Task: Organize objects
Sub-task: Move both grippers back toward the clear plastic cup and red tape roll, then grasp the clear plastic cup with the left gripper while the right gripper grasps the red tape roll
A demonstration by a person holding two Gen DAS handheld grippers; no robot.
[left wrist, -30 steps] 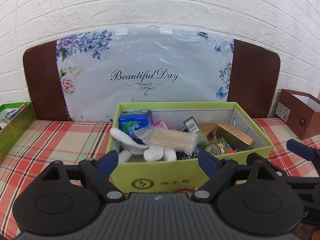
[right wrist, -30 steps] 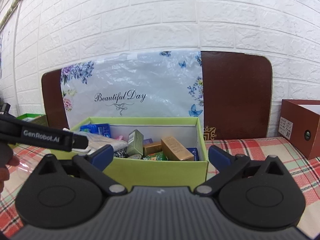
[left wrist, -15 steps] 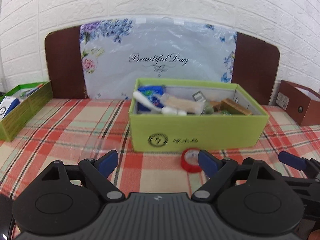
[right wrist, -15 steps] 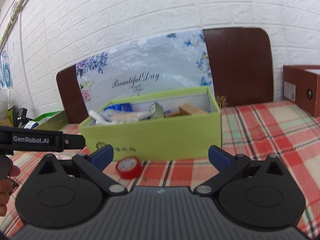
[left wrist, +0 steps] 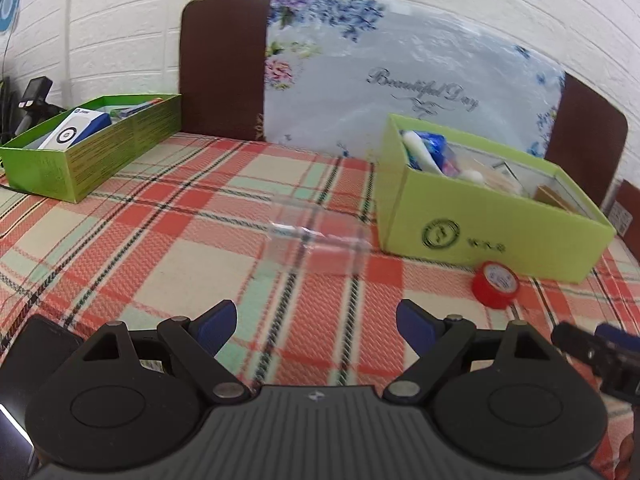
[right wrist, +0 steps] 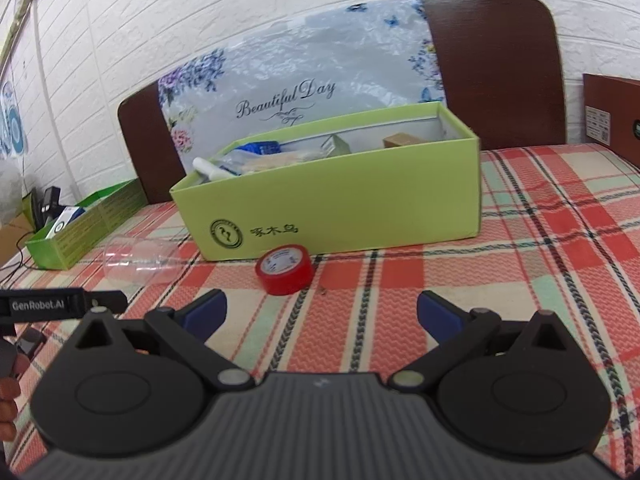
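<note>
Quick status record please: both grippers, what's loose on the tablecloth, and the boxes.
left gripper: jaws open, empty, aimed at the clear plastic cup
right gripper: jaws open, empty, facing the red tape roll
clear plastic cup: lying on its side on the plaid tablecloth
red tape roll: on the cloth, in front of the light green box
light green box: open, holds assorted items
dark green box: open, far left
brown box: far right

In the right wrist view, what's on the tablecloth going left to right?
Dark green box → clear plastic cup lying on its side → red tape roll, in front of the light green box → brown box at the right edge.
</note>
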